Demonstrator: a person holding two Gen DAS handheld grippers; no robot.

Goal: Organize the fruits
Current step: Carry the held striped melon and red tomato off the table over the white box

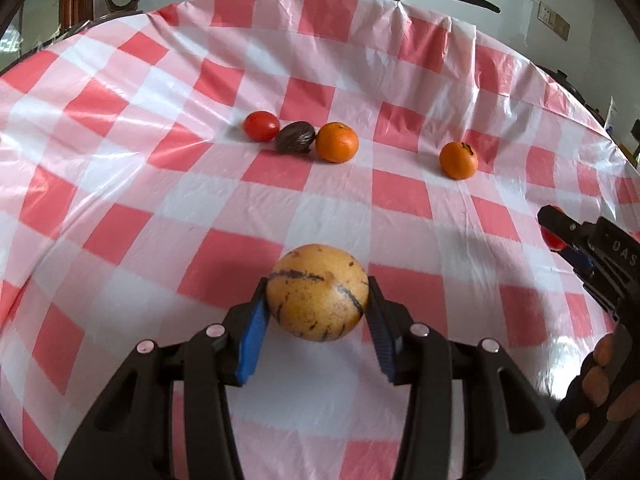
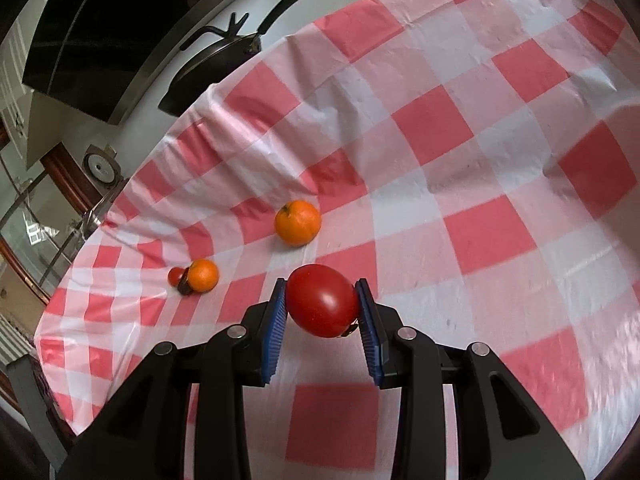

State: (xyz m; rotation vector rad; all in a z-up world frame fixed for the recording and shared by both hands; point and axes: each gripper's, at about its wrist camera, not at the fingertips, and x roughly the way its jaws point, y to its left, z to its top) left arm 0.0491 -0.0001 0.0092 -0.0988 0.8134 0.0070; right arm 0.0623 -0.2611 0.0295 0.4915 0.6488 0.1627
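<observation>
Start at the left of the table: a small red tomato [image 1: 261, 125], a dark wrinkled fruit [image 1: 295, 137] and an orange [image 1: 337, 142] sit touching in a row on the checked tablecloth [image 1: 120, 184]. A second orange [image 1: 458, 159] lies well apart to their right.

Your left gripper [image 1: 318, 304] is clamped on a speckled yellow fruit [image 1: 317, 291], with both blue pads pressed against its sides. The row lies ahead of it and slightly left, so this hand is probably the nearer one to that group.

Your right gripper [image 2: 322, 303] is closed on a large red tomato [image 2: 322, 300], whose long axis runs across the jaws. The lone orange sits just ahead and left of it; the row is farther left.
</observation>
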